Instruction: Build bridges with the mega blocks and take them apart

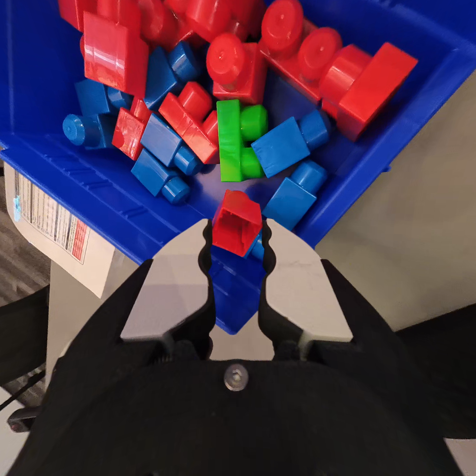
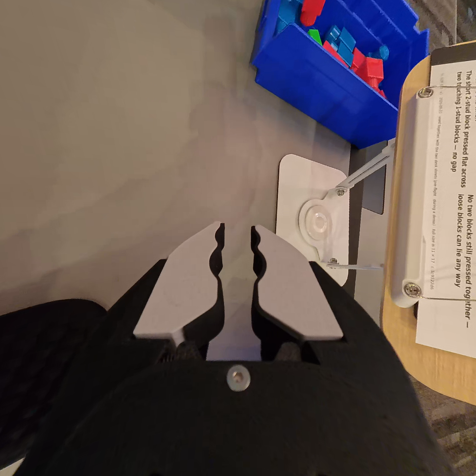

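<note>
Left gripper (image 1: 237, 226) clamps a red block (image 1: 238, 224) at its fingertips over the blue bin (image 1: 103, 195), right gripper (image 2: 237, 226) part open and empty above the table (image 2: 103, 128); the skewed tip hold risks a drop.

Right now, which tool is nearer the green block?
Left. The left tool is at the blue bin, just short of the green block; the right tool hangs over bare table, well away.
</note>
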`<control>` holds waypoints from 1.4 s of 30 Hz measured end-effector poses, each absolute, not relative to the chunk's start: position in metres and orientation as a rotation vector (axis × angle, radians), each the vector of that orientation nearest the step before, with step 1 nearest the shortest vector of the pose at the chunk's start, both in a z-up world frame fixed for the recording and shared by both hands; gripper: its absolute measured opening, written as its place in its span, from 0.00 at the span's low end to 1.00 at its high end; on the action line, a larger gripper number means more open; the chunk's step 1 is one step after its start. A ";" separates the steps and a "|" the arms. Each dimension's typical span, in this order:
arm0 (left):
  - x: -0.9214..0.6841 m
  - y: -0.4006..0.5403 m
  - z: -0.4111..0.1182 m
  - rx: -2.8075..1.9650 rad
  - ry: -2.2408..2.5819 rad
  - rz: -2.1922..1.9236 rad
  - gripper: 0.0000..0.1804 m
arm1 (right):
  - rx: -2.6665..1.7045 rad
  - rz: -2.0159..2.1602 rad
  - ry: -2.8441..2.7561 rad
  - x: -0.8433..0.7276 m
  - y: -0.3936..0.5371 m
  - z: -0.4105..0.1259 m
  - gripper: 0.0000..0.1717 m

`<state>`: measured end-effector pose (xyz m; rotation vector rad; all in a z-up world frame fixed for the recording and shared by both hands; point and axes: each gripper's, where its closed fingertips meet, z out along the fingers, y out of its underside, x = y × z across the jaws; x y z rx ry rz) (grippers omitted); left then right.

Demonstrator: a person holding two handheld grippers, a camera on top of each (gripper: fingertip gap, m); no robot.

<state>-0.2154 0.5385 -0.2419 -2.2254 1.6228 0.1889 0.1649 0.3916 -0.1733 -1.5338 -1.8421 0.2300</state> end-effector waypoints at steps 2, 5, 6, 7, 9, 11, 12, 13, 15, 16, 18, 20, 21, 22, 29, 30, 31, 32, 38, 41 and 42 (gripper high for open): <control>-0.216 0.539 -0.249 -2.201 1.676 0.233 0.20 | -1.532 0.227 -1.844 0.163 0.391 -0.173 0.11; -0.209 0.539 -0.251 -2.151 1.722 0.268 0.20 | -1.531 0.211 -1.854 0.159 0.388 -0.174 0.11; -0.209 0.540 -0.251 -2.131 1.743 0.291 0.19 | -1.528 0.204 -1.854 0.158 0.386 -0.173 0.11; -0.209 0.542 -0.250 -2.113 1.748 0.319 0.19 | -1.529 0.205 -1.850 0.156 0.385 -0.172 0.11; -0.208 0.544 -0.241 -2.063 1.711 0.336 0.19 | -1.521 0.237 -1.811 0.149 0.381 -0.165 0.11; -0.202 0.539 -0.222 -2.024 1.636 0.259 0.19 | -1.539 0.332 -1.726 0.137 0.378 -0.154 0.14; -0.197 0.535 -0.209 -1.986 1.591 0.229 0.19 | -1.548 0.387 -1.657 0.129 0.379 -0.147 0.16; -0.187 0.527 -0.194 -1.937 1.559 0.170 0.19 | -1.554 0.463 -1.587 0.119 0.378 -0.139 0.20; -0.154 0.504 -0.160 -1.779 1.492 0.036 0.19 | -1.554 0.672 -1.456 0.097 0.375 -0.126 0.30; -0.135 0.488 -0.144 -1.682 1.487 -0.017 0.19 | -1.558 0.778 -1.389 0.086 0.375 -0.121 0.35; -0.093 0.449 -0.114 -1.467 1.474 -0.124 0.19 | -1.539 1.054 -1.289 0.063 0.367 -0.112 0.39; -0.051 0.405 -0.096 -1.296 1.463 -0.260 0.19 | -1.526 1.298 -1.169 0.043 0.366 -0.104 0.43; -0.035 0.389 -0.090 -1.225 1.450 -0.280 0.19 | -1.517 1.403 -1.139 0.035 0.364 -0.103 0.42; -0.021 0.374 -0.087 -1.170 1.447 -0.294 0.19 | -1.507 1.488 -1.114 0.027 0.362 -0.103 0.41; 0.012 0.329 -0.084 -1.035 1.393 -0.365 0.19 | -1.335 1.661 -1.147 0.008 0.334 -0.090 0.22; 0.011 0.329 -0.088 -1.057 1.400 -0.377 0.19 | -1.361 1.612 -1.165 0.010 0.336 -0.092 0.21; 0.007 0.330 -0.093 -1.069 1.406 -0.364 0.20 | -1.417 1.539 -1.199 0.013 0.340 -0.097 0.21; 0.002 0.330 -0.097 -1.068 1.422 -0.349 0.21 | -1.492 1.431 -1.258 0.017 0.347 -0.107 0.21; -0.079 0.412 -0.122 -1.384 1.388 -0.154 0.15 | -1.843 0.374 -1.986 0.064 0.383 -0.213 0.22; -0.108 0.470 -0.143 -1.557 1.373 -0.152 0.17 | -1.783 0.195 -2.205 0.058 0.381 -0.240 0.22; -0.115 0.492 -0.154 -1.614 1.370 -0.125 0.17 | -1.767 0.123 -2.278 0.058 0.381 -0.252 0.22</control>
